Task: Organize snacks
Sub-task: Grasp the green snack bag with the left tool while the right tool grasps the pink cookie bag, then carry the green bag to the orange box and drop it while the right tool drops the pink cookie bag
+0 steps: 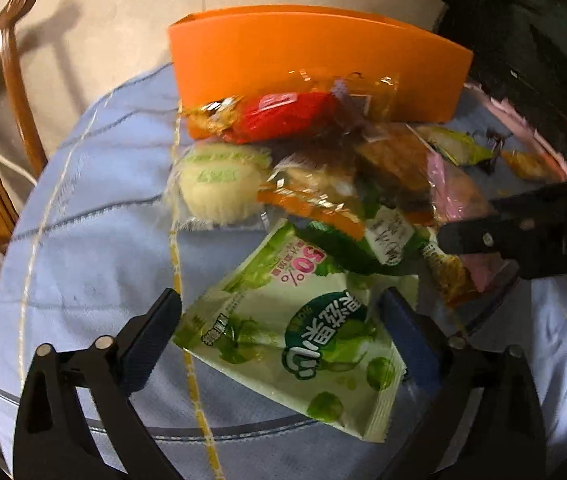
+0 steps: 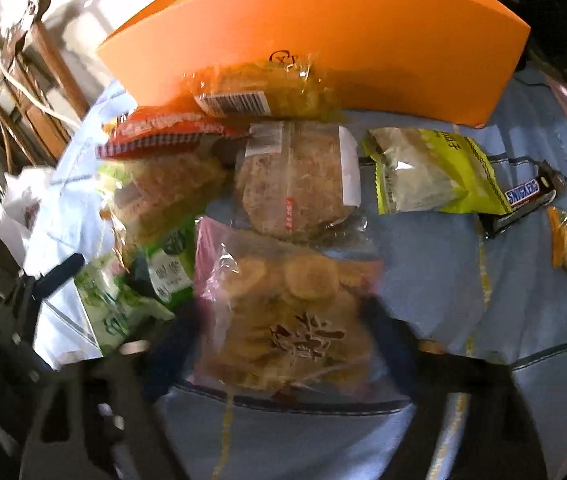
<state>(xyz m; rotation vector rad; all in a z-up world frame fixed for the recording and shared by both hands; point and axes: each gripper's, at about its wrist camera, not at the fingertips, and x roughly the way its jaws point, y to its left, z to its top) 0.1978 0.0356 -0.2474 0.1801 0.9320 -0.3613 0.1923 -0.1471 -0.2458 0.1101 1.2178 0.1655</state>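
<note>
Green packet: a flat foil pouch, judged light, soft and slick. It lies on the blue cloth of the surface, at the near end of the snack pile and towards the surface's near edge.
Where to hold it: across its flat body or a sealed edge looks best; the film will likely crumple and may slide under the pads.
Left claw: spread wide, one finger on either side of the green packet. The pads do not look to press on it.
Biscuit bag: clear film with a pink edge, full of round biscuits. Judged light but brittle, so a hard squeeze could crack the contents. The loose film at a seam seems the safer hold.
Right claw: blurred, partly spread, with the biscuit bag lying between its fingers. Whether the pads touch the bag cannot be told.
Pile: a round cake in clear wrap lies just beyond the biscuit bag, and a yellow-green packet lies beside the cake.
Orange box: stands at the far side of the surface, behind the pile.
</note>
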